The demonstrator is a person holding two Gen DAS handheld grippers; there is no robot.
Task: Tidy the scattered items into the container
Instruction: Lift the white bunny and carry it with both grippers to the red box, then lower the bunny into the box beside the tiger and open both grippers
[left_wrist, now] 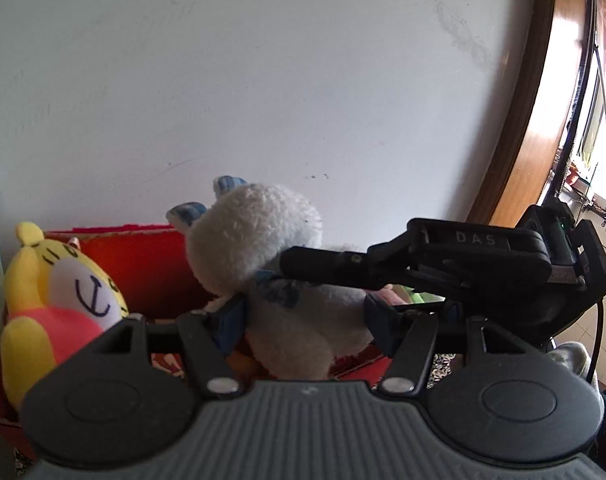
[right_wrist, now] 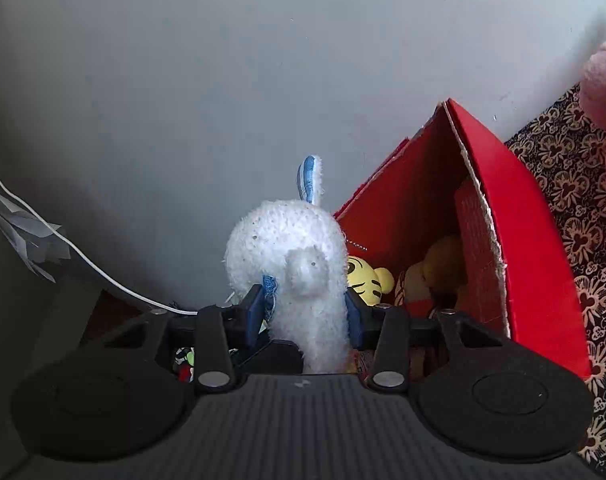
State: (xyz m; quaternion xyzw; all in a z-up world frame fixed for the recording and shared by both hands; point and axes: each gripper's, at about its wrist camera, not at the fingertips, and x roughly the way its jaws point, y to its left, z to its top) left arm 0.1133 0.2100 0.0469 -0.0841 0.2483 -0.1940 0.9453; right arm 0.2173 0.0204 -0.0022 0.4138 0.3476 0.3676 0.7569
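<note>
White plush rabbit [right_wrist: 295, 264] sits clamped between both hand-held grippers' fingers.

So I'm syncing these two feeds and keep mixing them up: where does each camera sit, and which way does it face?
Left wrist: on the left claw, facing the wall over the red box; its own fingers flank the white plush rabbit, and the right claw reaches in from the right.
Right wrist: on the right claw, facing the wall; its fingers clamp the rabbit.
Shared: rabbit, box, yellow tiger plush.
</note>
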